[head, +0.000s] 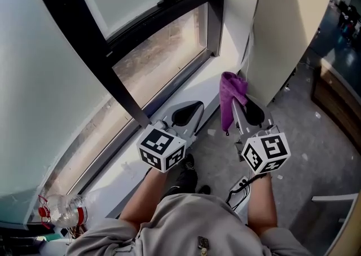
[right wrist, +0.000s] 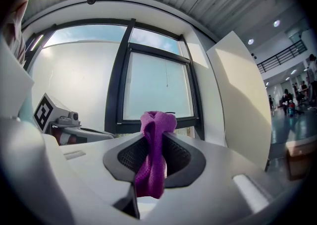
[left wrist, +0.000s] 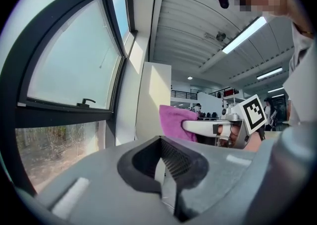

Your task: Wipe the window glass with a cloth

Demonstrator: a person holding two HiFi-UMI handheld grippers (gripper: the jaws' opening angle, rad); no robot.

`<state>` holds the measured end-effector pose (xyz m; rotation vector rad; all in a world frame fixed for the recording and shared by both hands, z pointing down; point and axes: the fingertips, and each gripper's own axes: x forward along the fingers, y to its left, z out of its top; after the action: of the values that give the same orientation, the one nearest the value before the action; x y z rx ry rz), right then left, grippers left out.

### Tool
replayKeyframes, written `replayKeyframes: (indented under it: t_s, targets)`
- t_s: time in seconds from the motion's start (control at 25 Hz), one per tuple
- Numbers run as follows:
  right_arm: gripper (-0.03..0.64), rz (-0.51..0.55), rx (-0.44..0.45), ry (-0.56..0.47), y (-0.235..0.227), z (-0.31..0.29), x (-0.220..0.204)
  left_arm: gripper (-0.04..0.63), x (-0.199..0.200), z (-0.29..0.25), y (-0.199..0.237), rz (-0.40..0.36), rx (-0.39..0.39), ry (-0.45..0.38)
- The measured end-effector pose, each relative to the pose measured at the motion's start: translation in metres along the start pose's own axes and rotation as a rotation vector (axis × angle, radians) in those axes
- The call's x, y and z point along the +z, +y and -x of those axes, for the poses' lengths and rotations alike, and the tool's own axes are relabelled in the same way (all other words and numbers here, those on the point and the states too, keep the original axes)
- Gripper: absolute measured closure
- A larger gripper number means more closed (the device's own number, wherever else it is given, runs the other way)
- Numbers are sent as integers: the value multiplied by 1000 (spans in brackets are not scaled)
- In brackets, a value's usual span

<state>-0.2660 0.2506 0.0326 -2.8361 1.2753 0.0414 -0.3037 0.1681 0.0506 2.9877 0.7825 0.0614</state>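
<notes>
Over the white window sill (head: 189, 88): both grippers, side by side.
Right gripper (right wrist: 157, 162): clamped on a purple terry cloth (head: 231, 94), which is clear of the black-framed window glass (right wrist: 156, 90).
Left gripper (left wrist: 166, 169): jaws drawn together, nothing between.
Head view only: clear plastic bottle (head: 62, 210) at the sill's near end, blurred and hard to read.

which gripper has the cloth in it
The right gripper: the purple cloth is pinched between its jaws and bunches out past their tips. The left gripper has its jaws together with nothing between them.
</notes>
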Motion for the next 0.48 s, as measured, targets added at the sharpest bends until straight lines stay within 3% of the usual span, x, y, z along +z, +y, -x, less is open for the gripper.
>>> replayKeyframes:
  t_s: [0.28,0.48]
  targets:
    - [508,32,-12,67,-31,-61,-22,594,-17,-51,55,55,-25,-5]
    - [508,46,-17,87,-60,-135,-23,594,-16,-90,120,81,-15,-22]
